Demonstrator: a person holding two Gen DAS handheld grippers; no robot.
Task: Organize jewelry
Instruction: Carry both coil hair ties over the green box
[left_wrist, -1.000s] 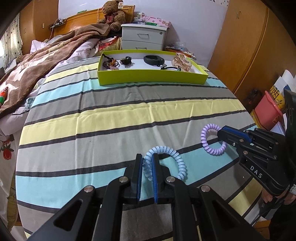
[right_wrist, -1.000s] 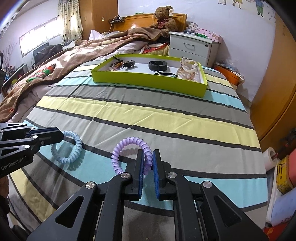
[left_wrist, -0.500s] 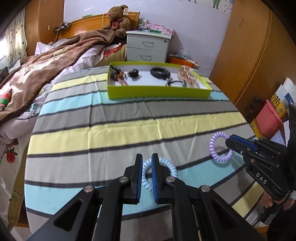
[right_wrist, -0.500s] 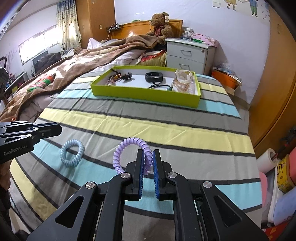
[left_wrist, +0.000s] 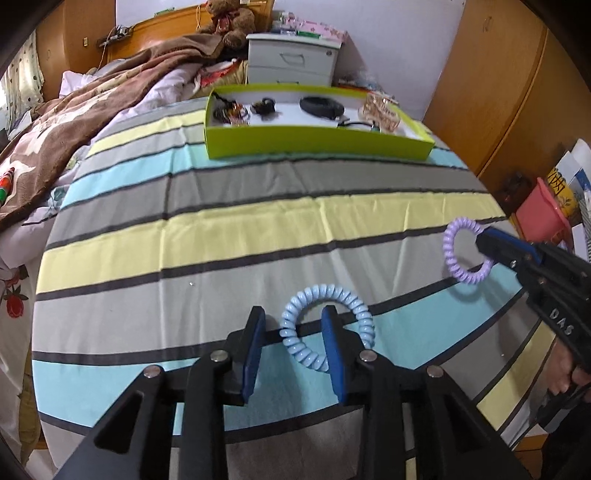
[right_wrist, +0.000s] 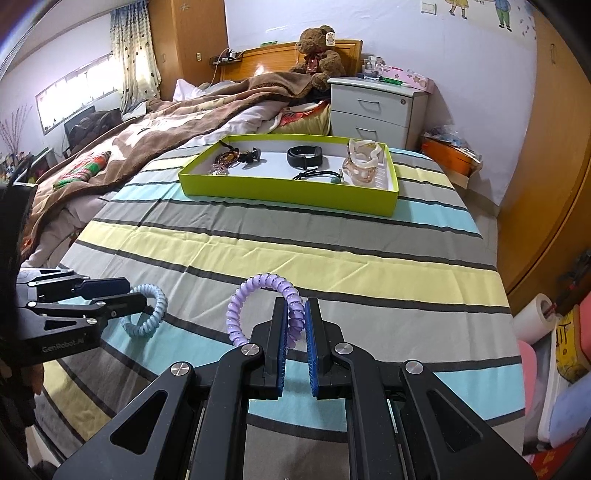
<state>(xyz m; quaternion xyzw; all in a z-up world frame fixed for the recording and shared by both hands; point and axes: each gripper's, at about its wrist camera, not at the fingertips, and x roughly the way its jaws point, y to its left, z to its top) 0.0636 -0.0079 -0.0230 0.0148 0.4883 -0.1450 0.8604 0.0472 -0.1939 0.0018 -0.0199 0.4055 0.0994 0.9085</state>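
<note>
Left wrist view: your left gripper (left_wrist: 291, 334) has its fingers spread apart around the near side of the blue coil bracelet (left_wrist: 327, 326), which lies on the striped cloth (left_wrist: 221, 236) of the desk. Your right gripper (left_wrist: 484, 240), lettered "DAS", pinches the purple coil bracelet (left_wrist: 463, 254) clear of the cloth. At the far edge, the green tray (left_wrist: 317, 140) holds a black band (left_wrist: 321, 105) and smaller jewelry.

Right wrist view: your right fingers (right_wrist: 279, 332) clamp the purple ring's right side. "GenRobot.AI" reads on the left gripper. In the tray sit a beaded necklace (right_wrist: 223, 160), black cord (right_wrist: 314, 173) and an amber piece (right_wrist: 364, 162).
</note>
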